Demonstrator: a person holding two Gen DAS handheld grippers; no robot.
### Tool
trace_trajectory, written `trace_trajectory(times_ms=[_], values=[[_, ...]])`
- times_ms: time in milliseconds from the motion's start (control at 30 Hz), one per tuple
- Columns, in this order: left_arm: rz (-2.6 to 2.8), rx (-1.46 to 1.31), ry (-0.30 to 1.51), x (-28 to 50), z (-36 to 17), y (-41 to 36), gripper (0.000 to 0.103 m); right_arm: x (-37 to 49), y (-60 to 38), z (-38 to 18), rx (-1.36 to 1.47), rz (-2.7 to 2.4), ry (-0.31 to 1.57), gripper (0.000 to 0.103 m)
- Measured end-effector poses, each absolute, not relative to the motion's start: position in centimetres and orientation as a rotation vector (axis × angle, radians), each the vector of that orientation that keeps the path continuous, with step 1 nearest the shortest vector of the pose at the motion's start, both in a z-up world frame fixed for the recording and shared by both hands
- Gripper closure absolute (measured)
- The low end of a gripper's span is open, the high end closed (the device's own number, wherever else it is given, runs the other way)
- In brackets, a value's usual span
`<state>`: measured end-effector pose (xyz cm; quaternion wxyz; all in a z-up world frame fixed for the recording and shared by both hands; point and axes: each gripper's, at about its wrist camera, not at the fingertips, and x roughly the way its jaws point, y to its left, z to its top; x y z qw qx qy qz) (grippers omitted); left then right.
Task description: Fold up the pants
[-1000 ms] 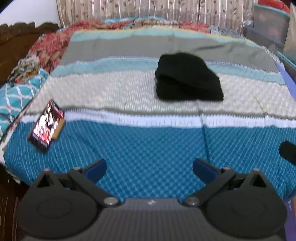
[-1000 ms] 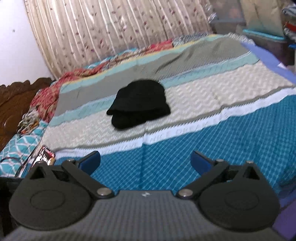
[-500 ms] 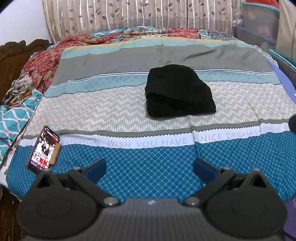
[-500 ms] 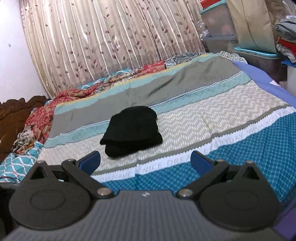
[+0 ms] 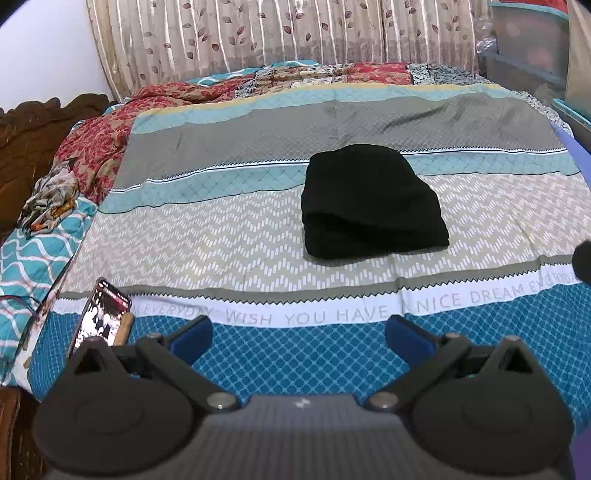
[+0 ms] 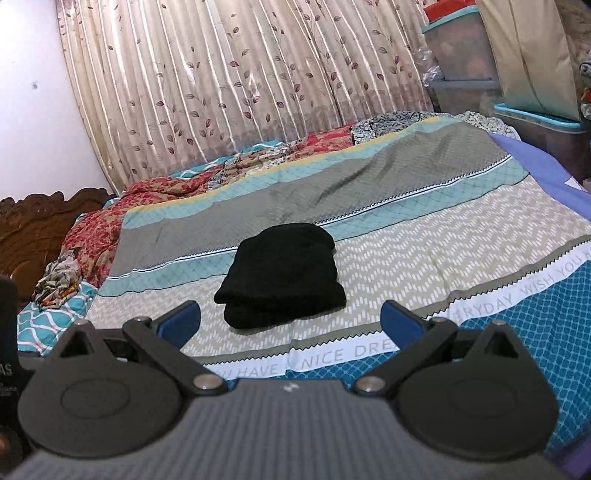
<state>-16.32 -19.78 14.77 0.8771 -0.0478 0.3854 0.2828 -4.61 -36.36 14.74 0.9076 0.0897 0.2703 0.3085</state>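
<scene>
Left wrist view: striped bedspread [image 5: 229, 236] bears folded black pants [image 5: 369, 206] before curtains [image 5: 280, 33]; both grippers gape empty.

Folded pants [image 5: 371, 203] lie mid-bed [image 5: 221, 236]; phone [image 5: 99, 317] at its near-left edge

A plain black folded pair of pants [image 5: 371, 205] lies on a bedspread [image 5: 221, 236] banded in grey, light teal diamonds, beige-and-white zigzags, a white strip with grey lettering, and deep blue lattice. A red floral quilt [image 5: 99, 147] lies beside it. Cream curtains [image 6: 240, 81] carry maroon leaf sprigs. Both grippers are black with blue fingertips [image 5: 190, 338].
</scene>
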Motion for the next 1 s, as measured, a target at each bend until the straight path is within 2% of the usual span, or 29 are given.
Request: trace_trajectory(times_ms=[1000], values=[[0.626,-0.076,0.864,-12.4,13.9,-19.2,0.000,-1.5,-37.6,13.7,0.245,0.613,0.618,0.000]])
